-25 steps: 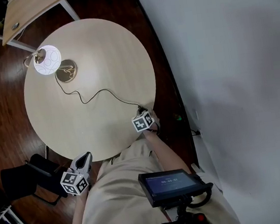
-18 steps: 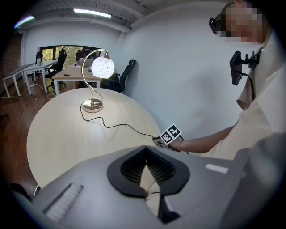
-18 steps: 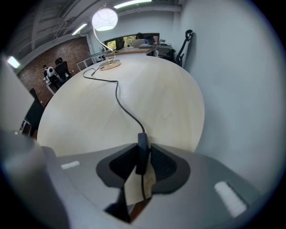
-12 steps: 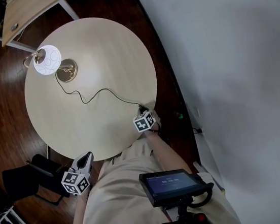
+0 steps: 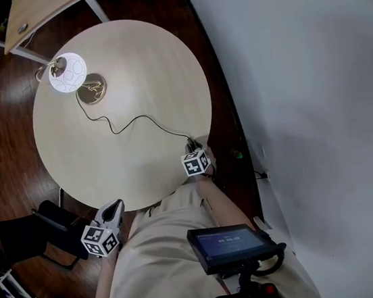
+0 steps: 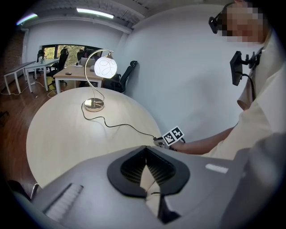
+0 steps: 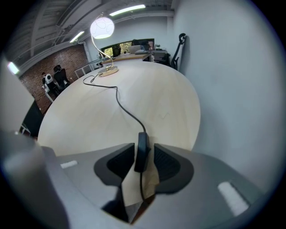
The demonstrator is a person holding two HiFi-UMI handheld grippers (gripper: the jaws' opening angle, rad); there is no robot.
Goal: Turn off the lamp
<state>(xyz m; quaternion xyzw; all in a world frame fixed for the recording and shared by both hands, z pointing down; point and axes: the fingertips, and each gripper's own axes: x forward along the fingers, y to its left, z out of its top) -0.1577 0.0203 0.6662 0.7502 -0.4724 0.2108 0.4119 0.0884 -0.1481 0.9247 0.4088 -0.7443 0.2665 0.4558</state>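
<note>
Straddles the inline cord switch [image 7: 142, 156] of the glowing lamp [image 5: 67, 73] with the right gripper [image 7: 143, 150], jaws just opened clear of it, placed for squeezing, with the left gripper [image 6: 145, 154] closed, empty, aside.

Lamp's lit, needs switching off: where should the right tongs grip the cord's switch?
Grip the black inline switch across its narrow width, from above, in line with the cord. It lies lengthwise between the right tongs, whose jaws have just been opening, not pressing it.
</note>
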